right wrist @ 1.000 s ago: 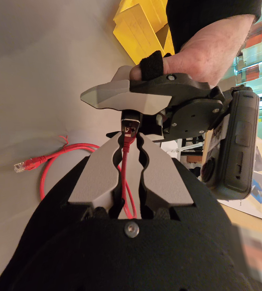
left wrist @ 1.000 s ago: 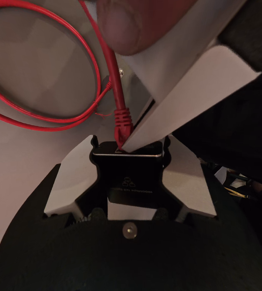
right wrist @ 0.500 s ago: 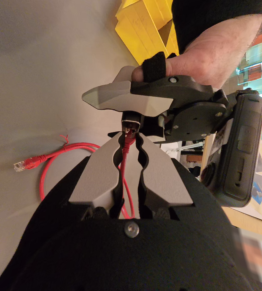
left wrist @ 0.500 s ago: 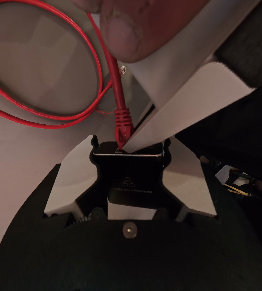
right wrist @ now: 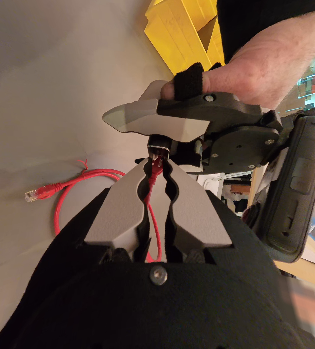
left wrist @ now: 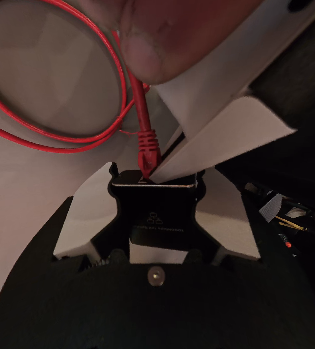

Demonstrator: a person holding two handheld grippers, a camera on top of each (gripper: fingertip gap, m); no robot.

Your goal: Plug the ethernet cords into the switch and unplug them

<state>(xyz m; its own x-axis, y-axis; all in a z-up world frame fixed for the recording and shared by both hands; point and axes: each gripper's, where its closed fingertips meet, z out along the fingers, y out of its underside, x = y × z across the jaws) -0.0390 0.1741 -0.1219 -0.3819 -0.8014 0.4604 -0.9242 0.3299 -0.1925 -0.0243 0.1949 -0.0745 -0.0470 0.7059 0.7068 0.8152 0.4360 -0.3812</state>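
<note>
Progress: I judge the plug at the port mouth, not surely seated; unplugging remains.
Left gripper (left wrist: 153, 176): I clamp the switch (left wrist: 153, 205), off the tabletop (right wrist: 39, 94).
Right gripper (right wrist: 155, 166): pinches the plug (right wrist: 156, 166).
Count: two grippers, one switch, one cord (right wrist: 88, 174), two plugs.

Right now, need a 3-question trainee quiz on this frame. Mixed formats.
1. True or false: the left gripper is shut on the black switch.
2. Where does the free plug of the red ethernet cord lie? A) in the yellow bin B) on the grey table C) in the switch
3. Fill in: the right gripper holds the cord's plug at the switch's ____.

Key: 1 true; 2 B; 3 port. How far the plug sits in the port cannot be told.
</note>
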